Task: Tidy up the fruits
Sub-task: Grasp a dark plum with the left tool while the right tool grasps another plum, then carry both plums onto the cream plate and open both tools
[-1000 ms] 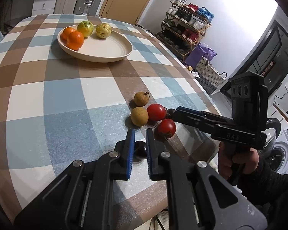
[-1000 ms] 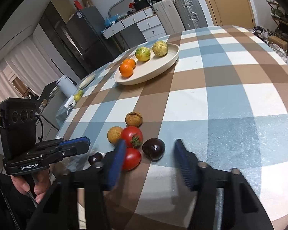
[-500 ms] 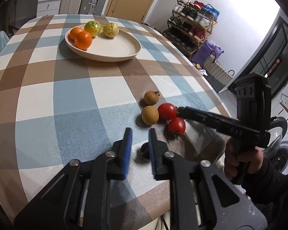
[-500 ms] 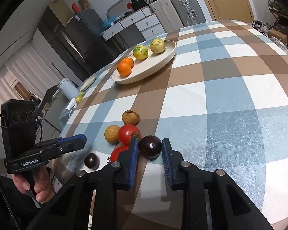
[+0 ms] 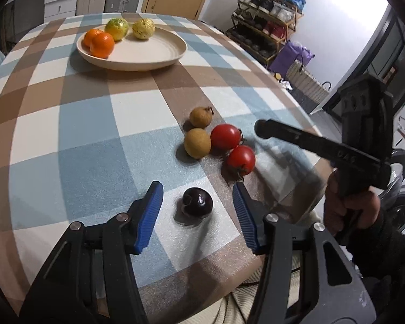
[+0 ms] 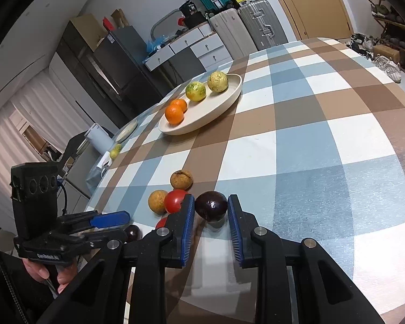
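The checked table [image 5: 67, 113] carries a plate [image 5: 154, 56] at its far side holding two oranges [image 5: 101, 43] and two yellow-green fruits [image 5: 144, 28]. Nearer lie two brown fruits [image 5: 197, 142] and two tomatoes [image 5: 225, 136]. The left gripper [image 5: 197, 210] is opening, its blue pads clear of the small plum [image 5: 197, 202] lying on the cloth between them. The right gripper [image 6: 211, 217] is clamped narrowly on a larger plum [image 6: 211, 206], seen only in the right view; the left view shows just its side.
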`<state>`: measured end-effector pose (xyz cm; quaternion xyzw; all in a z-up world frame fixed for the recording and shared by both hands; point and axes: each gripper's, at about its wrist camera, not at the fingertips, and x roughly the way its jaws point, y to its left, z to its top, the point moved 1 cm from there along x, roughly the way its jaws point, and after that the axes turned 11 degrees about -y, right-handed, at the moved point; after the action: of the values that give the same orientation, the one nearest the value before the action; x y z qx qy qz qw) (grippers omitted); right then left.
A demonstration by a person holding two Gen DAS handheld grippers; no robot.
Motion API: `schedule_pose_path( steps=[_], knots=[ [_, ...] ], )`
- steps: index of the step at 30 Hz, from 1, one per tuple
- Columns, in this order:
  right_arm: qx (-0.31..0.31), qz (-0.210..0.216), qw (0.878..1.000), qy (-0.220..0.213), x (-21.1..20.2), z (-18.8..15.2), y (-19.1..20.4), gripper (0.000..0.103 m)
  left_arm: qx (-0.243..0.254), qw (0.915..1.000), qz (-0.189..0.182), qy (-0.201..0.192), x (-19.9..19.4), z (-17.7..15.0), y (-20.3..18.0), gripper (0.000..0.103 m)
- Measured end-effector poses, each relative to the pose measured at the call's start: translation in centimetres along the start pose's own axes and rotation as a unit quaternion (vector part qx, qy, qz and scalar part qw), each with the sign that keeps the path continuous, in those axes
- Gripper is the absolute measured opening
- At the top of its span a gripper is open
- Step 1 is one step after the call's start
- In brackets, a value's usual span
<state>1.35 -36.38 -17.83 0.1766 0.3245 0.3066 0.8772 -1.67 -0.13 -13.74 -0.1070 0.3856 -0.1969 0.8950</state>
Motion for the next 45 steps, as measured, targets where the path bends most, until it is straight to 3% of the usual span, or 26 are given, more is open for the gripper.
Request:
schedule_pose_path(
  steps=[1,3,4,5,9,12,23,34,45],
  knots=[
    [-0.002,-0.001,1.0,0.0,-0.1,0.0,0.0,0.026,0.003,1.0,0.002,0.001,0.2,-0.1,-0.1,0.05],
    [-0.009,-0.002,1.0,-0.002,-0.3,0.0,0.1,0.026,0.014,0.9999,0.007,0.004,0.5,-0.1,-0.5,0.039],
    [-0.012,-0.002,1.0,-0.005,-0.5,0.1,0.1,0.026,0.021,0.9997,0.009,0.008,0.6,0.0,-0.6,0.026],
    [-0.015,-0.002,1.0,-0.007,-0.6,0.1,0.1,0.026,0.026,0.9995,0.011,0.013,0.8,0.0,-0.7,0.021],
    [-0.031,-0.011,0.999,-0.009,-0.8,0.3,0.1,0.026,0.045,0.9985,0.023,0.02,1.1,0.3,-1.2,0.02],
    [-0.028,-0.011,0.999,-0.016,-0.9,0.9,-0.3,0.026,0.041,0.9991,0.003,0.014,0.7,1.3,-1.5,0.02],
    [-0.014,0.035,0.999,-0.032,1.3,6.0,-0.1,0.026,-0.002,0.9999,0.001,-0.012,1.4,9.8,1.4,0.02],
    [-0.033,0.065,0.997,-0.005,8.9,11.7,1.3,0.026,-0.032,0.9981,0.031,-0.043,5.4,19.4,7.5,0.02],
    [-0.066,0.066,0.994,0.062,17.9,13.7,2.3,0.026,-0.063,0.9973,0.033,-0.021,11.4,23.8,12.5,0.02]
  ],
)
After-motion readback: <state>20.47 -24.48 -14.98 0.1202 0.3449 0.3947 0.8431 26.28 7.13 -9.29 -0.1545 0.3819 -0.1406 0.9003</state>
